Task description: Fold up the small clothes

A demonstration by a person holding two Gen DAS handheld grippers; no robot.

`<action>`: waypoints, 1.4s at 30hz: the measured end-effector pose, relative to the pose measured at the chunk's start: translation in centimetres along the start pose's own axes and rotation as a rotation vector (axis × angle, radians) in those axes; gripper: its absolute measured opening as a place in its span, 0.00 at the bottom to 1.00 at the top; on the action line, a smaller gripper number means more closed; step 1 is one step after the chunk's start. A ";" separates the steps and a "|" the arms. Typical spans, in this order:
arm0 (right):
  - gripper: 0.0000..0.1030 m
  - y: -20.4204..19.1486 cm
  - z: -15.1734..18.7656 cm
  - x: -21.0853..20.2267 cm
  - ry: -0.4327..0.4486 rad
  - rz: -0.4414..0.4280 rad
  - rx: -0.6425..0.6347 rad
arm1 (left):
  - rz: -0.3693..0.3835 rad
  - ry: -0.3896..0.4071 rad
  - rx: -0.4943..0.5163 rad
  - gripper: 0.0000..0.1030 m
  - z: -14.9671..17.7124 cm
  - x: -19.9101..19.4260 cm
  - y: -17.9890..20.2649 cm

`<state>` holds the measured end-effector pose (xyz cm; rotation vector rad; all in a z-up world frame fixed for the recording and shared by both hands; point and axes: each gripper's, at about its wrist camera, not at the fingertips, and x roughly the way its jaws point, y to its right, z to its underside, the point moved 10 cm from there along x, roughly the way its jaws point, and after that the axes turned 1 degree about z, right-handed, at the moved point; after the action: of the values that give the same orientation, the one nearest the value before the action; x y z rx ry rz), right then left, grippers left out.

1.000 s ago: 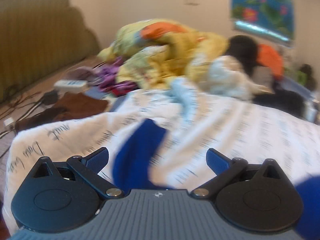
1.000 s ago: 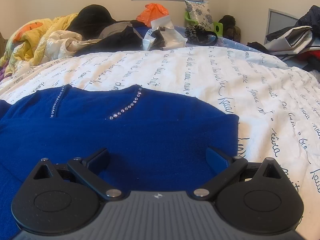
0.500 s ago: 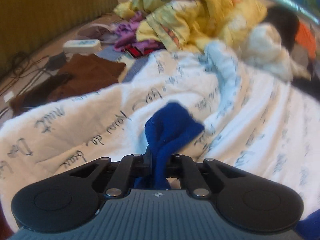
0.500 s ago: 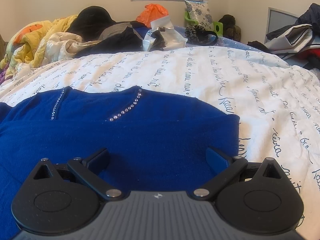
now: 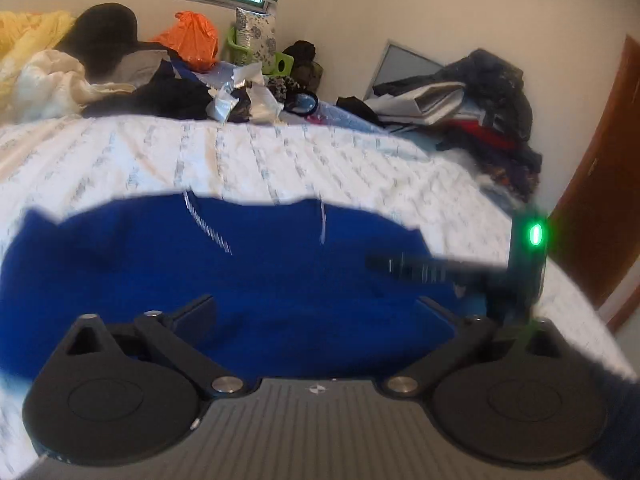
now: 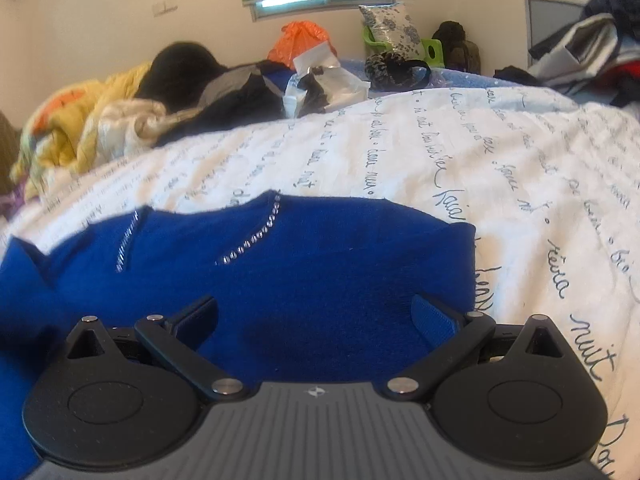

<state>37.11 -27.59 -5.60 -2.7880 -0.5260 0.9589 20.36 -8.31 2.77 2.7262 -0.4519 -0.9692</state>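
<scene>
My left gripper (image 5: 316,312) hangs over the blue top (image 5: 224,280), its jaws opening wide with nothing pinched between them. My right gripper (image 6: 316,312) also gapes wide and empty above it. The top lies flat on the script-printed bedspread (image 6: 420,160), clutter heaped beyond (image 6: 240,92).

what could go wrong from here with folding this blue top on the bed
1. The left gripper is opening, with nothing between its jaws; the blue top lies loose below, so the fold it just laid could slip or bunch.
2. The rhinestone trim near the neckline could snag on a gripper finger in a careless grab.
3. The right gripper is open just above the top; closing low might pinch the script-printed bedspread too.
</scene>
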 end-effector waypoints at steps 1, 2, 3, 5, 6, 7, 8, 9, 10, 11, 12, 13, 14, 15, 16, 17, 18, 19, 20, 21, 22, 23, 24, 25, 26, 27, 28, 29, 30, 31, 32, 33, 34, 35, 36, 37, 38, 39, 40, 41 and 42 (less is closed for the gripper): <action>1.00 0.1 -0.1 -0.1 0.006 -0.015 0.021 | 0.003 -0.003 -0.012 1.00 1.3 -0.1 0.3; 1.00 0.3 -0.2 -0.2 0.011 -0.026 0.036 | 0.020 0.007 -0.038 1.00 2.5 -0.6 0.3; 1.00 0.3 -0.2 -0.2 0.013 -0.033 0.045 | 0.024 0.023 -0.060 1.00 3.4 -1.1 0.1; 1.00 0.3 -0.4 -0.3 0.000 -0.044 0.057 | -0.006 0.047 -0.100 1.00 4.7 -2.1 -1.7; 1.00 0.4 -0.4 -0.6 -0.027 -0.041 0.081 | -0.026 0.061 -0.114 1.00 5.1 -2.4 -2.6; 1.00 0.3 -0.4 -1.1 -0.062 -0.043 0.129 | -0.056 0.077 -0.129 1.00 5.4 -2.4 -3.5; 1.00 -0.2 -0.3 -1.9 -0.097 -0.082 0.179 | -0.080 0.085 -0.136 1.00 5.9 -2.6 -4.9; 1.00 -1.1 -0.2 -2.9 -0.130 -0.149 0.210 | -0.103 0.087 -0.133 1.00 6.6 -2.6 -6.0; 1.00 -1.9 0.2 -3.9 -0.162 -0.205 0.233 | -0.118 0.070 -0.159 1.00 7.3 -2.5 -7.0; 1.00 -2.5 0.8 -5.0 -0.188 -0.236 0.255 | -0.098 0.086 -0.189 1.00 7.2 -2.9 -7.7; 1.00 -2.8 1.6 -5.9 -0.214 -0.258 0.284 | -0.083 0.118 -0.207 1.00 7.2 -3.6 -8.4; 1.00 -2.9 2.7 -6.7 -0.251 -0.277 0.316 | -0.086 0.129 -0.210 1.00 7.3 -4.0 -8.9; 1.00 -2.9 3.8 -7.3 -0.286 -0.288 0.346 | -0.097 0.118 -0.207 1.00 7.5 -3.9 -9.2; 1.00 -2.9 5.0 -7.6 -0.312 -0.294 0.374 | -0.100 0.106 -0.201 1.00 7.5 -3.6 -9.1; 1.00 -3.0 5.6 -8.0 -0.308 -0.302 0.383 | -0.099 0.108 -0.196 1.00 7.6 -3.8 -9.4; 1.00 -3.2 5.9 -8.4 -0.296 -0.294 0.377 | -0.096 0.110 -0.195 1.00 7.6 -3.9 -9.5; 0.97 -3.6 6.1 -8.5 -0.297 -0.281 0.364 | -0.097 0.110 -0.195 1.00 7.6 -4.0 -9.8; 0.87 -4.2 6.2 -8.5 -0.298 -0.274 0.343 | -0.098 0.109 -0.193 1.00 7.7 -4.2 -10.1; 0.76 -5.1 6.5 -8.3 -0.309 -0.275 0.317 | -0.099 0.110 -0.193 1.00 7.6 -4.0 -9.9; 0.48 -5.8 7.0 -7.9 -0.322 -0.258 0.281 | -0.100 0.112 -0.191 1.00 7.5 -4.2 -10.1; 0.27 -5.9 7.1 -7.7 -0.314 -0.222 0.240 | -0.102 0.113 -0.189 1.00 7.7 -4.3 -10.2; 0.21 -6.1 7.2 -7.3 -0.311 -0.203 0.213 | -0.103 0.114 -0.185 1.00 7.8 -4.4 -10.1; 0.14 -6.1 7.1 -7.0 -0.309 -0.199 0.212 | -0.103 0.115 -0.181 1.00 7.8 -4.6 -10.3; 0.07 -6.0 7.0 -6.6 -0.312 -0.196 0.225 | -0.105 0.115 -0.180 1.00 7.8 -4.7 -10.4; 0.07 -6.0 6.9 -6.5 -0.312 -0.197 0.231 | -0.111 0.120 -0.179 1.00 7.8 -4.1 -9.4; 0.06 -6.1 6.4 -6.4 -0.306 -0.205 0.235 | -0.113 0.122 -0.180 1.00 7.8 -4.1 -9.4; 0.04 -6.3 5.6 -6.7 -0.284 -0.238 0.242 | -0.116 0.129 -0.184 1.00 7.5 -3.8 -8.8; 0.04 -6.7 4.0 -7.2 -0.245 -0.291 0.257 | -0.122 0.153 -0.191 1.00 6.8 -2.8 -7.2; 0.04 -6.9 2.0 -8.0 -0.197 -0.338 0.276 | -0.112 0.184 -0.185 1.00 6.3 -3.2 -6.8; 0.04 -7.3 -0.4 -9.0 -0.148 -0.376 0.284 | -0.100 0.213 -0.161 1.00 5.6 -4.1 -6.6; 0.04 -7.5 -2.8 -10.2 -0.095 -0.411 0.277 | -0.102 0.240 -0.135 1.00 4.9 -5.1 -6.5; 0.04 -7.4 -5.0 -11.3 -0.042 -0.426 0.256 | -0.113 0.273 -0.112 1.00 3.9 -6.3 -6.6; 0.04 -6.8 -6.5 -11.9 -0.007 -0.418 0.229 | -0.131 0.309 -0.094 1.00 3.0 -7.6 -7.0; 0.04 -5.8 -7.3 -12.0 0.006 -0.396 0.209 | -0.153 0.339 -0.082 1.00 1.9 -8.7 -7.8; 0.04 -4.2 -7.5 -11.3 -0.007 -0.371 0.216 | -0.173 0.361 -0.078 1.00 1.1 -9.6 -8.8; 0.04 -2.3 -7.0 -9.8 -0.048 -0.351 0.248 | -0.184 0.372 -0.087 1.00 0.4 -10.1 -10.0; 0.04 -0.7 -6.1 -7.9 -0.093 -0.324 0.280 | -0.189 0.367 -0.107 1.00 -0.4 -10.0 -11.4; 0.04 0.4 -4.9 -6.1 -0.136 -0.284 0.286 | -0.189 0.347 -0.135 1.00 -0.9 -9.4 -12.9; 0.04 1.3 -3.6 -4.5 -0.171 -0.240 0.264 | -0.193 0.316 -0.172 1.00 -1.3 -8.5 -14.6; 0.04 1.8 -2.4 -3.2 -0.198 -0.212 0.248 | -0.202 0.272 -0.213 1.00 -1.7 -7.2 -16.2; 0.04 2.1 -1.5 -2.2 -0.220 -0.205 0.255 | -0.204 0.216 -0.263 1.00 -2.0 -5.7 -17.8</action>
<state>36.95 -30.37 -3.68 -2.3685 -0.6528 1.1986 21.22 10.44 2.28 2.6288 -0.0062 -0.7068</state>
